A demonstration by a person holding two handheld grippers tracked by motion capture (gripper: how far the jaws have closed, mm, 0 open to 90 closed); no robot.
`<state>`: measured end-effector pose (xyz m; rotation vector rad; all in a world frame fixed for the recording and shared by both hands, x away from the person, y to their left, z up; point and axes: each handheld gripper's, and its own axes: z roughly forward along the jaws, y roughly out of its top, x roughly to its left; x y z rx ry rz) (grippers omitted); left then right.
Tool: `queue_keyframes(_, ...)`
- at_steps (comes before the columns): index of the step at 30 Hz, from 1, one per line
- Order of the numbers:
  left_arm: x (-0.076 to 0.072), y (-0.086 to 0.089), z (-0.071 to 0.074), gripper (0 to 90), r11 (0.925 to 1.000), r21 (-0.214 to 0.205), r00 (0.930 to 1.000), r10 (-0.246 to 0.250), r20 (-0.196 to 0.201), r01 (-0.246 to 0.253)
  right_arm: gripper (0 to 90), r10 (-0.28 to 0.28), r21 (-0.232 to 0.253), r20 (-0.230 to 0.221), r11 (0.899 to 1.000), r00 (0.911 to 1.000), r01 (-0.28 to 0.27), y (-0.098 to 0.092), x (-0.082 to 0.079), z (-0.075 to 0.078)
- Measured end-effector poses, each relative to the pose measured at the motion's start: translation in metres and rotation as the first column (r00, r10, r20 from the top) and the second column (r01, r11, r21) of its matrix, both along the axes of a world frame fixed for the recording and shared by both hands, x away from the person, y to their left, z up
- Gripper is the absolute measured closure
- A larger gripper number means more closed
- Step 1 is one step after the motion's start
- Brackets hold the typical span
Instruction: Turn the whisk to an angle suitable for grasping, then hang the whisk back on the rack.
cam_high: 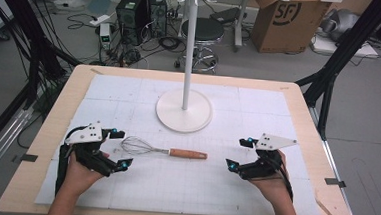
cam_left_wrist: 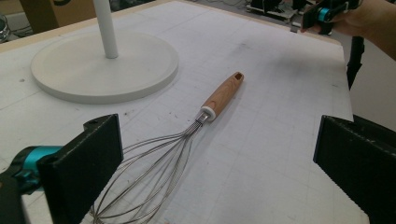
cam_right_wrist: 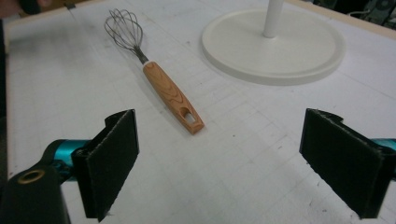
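Observation:
A wire whisk (cam_high: 161, 149) with a wooden handle lies flat on the white mat, wires to the left, handle (cam_high: 188, 154) to the right. My left gripper (cam_high: 118, 148) stands open just left of the wires, which lie near its jaws in the left gripper view, whisk (cam_left_wrist: 187, 135). My right gripper (cam_high: 239, 153) stands open a little right of the handle's end; in the right gripper view the whisk (cam_right_wrist: 159, 79) lies ahead and apart from the jaws. A white hook stand (cam_high: 184, 109) rises from its round base behind the whisk.
The white gridded mat (cam_high: 273, 192) covers a wooden table (cam_high: 41, 143). Beyond the far edge stand a stool (cam_high: 202, 30), computer boxes (cam_high: 134, 9), cables and a cardboard box (cam_high: 284, 18). Black frame legs (cam_high: 331, 71) flank the table.

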<state>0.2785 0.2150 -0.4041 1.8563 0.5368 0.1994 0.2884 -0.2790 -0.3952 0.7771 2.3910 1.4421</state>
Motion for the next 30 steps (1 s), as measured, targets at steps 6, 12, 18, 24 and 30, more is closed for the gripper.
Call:
queue_keyframes(6, 0.0, -0.002, 0.001, 2.0, 1.0, 0.001, 1.0, -0.004, 0.003, 0.004, 2.5, -0.016, 0.033, 0.02, 0.999, 0.9997, 0.015, -0.014, -0.003, 0.006)
queue_keyframes(12, 0.0, -0.005, 0.001, 2.0, 0.9999, 0.008, 0.9999, -0.015, -0.004, 0.015, 2.5, -0.039, 0.042, 0.02, 0.998, 0.999, 0.038, -0.022, -0.002, 0.008)
queue_keyframes(18, 0.001, -0.011, 0.001, 2.0, 0.9991, 0.03, 0.9995, -0.028, -0.016, 0.029, 2.6, -0.051, 0.027, 0.014, 0.998, 0.9986, 0.05, -0.023, 0.0, 0.005)
queue_keyframes(24, 0.013, -0.03, 0.005, 2.0, 0.9969, 0.07, 0.9985, -0.031, -0.044, 0.034, 2.6, -0.059, 0.027, 0.008, 0.998, 0.9982, 0.058, -0.026, 0.001, 0.004)
queue_keyframes(30, 0.027, -0.064, 0.012, 2.0, 0.9833, 0.168, 0.9968, -0.062, -0.05, 0.069, 2.6, -0.076, 0.045, 0.019, 0.996, 0.9969, 0.075, -0.034, 0.0, 0.005)
